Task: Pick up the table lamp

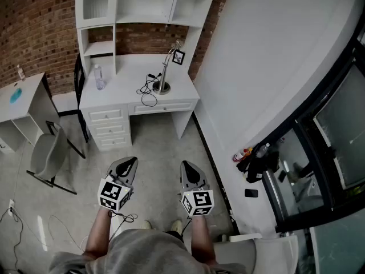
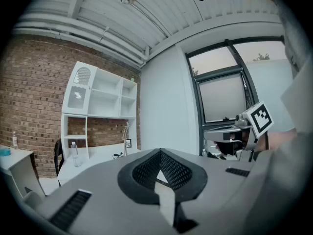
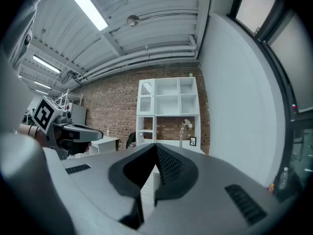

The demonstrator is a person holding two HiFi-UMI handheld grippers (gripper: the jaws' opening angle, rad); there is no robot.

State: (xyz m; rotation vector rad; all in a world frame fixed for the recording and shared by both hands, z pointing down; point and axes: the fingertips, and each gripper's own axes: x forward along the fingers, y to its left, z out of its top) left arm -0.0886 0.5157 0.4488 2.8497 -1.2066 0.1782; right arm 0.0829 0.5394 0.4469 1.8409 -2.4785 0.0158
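Note:
The table lamp (image 1: pixel 165 73) is a slim silver one with a round base, standing at the back right of a white desk (image 1: pixel 128 67) across the room; its black cable (image 1: pixel 147 91) coils beside the base. It shows small in the left gripper view (image 2: pixel 126 135) and the right gripper view (image 3: pixel 184 129). My left gripper (image 1: pixel 129 164) (image 2: pixel 159 152) and right gripper (image 1: pixel 188 168) (image 3: pixel 155 146) hang side by side over the floor, close to my body and far from the desk. Both point roughly level toward the desk, jaws together, nothing between them.
A water bottle (image 1: pixel 100 77) stands on the desk's left side under the white shelf unit (image 1: pixel 142 4). A grey chair (image 1: pixel 47 153) and a small white table (image 1: pixel 25 99) sit to the left. A white wall runs along the right, with bottles and dark items (image 1: pixel 251 156) at its foot.

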